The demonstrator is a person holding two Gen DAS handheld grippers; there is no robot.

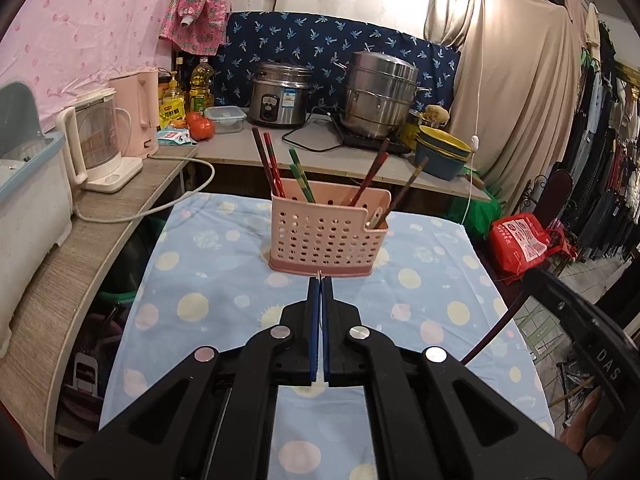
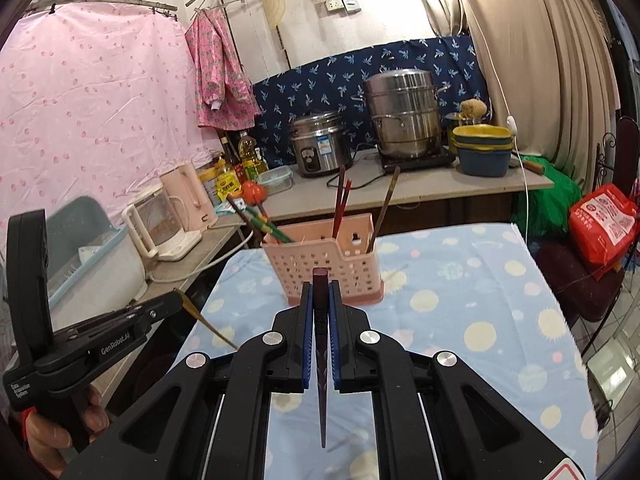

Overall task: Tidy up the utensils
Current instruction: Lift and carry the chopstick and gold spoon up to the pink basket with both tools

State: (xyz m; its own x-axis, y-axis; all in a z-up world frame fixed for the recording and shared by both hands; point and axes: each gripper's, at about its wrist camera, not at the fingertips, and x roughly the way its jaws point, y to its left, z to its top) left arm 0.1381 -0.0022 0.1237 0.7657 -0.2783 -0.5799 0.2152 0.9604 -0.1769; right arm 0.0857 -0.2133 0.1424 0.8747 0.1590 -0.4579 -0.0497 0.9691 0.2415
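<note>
**Both grippers clamped on chopsticks before the pink holder**

The right hand-held gripper point(image 2: 321, 292) pinches a dark maroon chopstick point(image 2: 321, 344). The left hand-held gripper point(image 1: 320, 280) grips a thin golden chopstick point(image 2: 208, 326). The pink perforated utensil holder point(image 1: 328, 232) stands on the tabletop point(image 1: 200, 280), holding several chopsticks point(image 1: 272, 168).

Bright, even indoor light with soft shadows beneath the jaws; sharp focus ahead of them, while fisheye distortion bends and darkens everything toward the edges.

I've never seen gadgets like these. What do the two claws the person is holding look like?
Both are black plastic. The left claw and right claw each have two angular linkage arms with silver round pins and blue ridged pads. The left one's side reads "GenRobot.AI".
</note>
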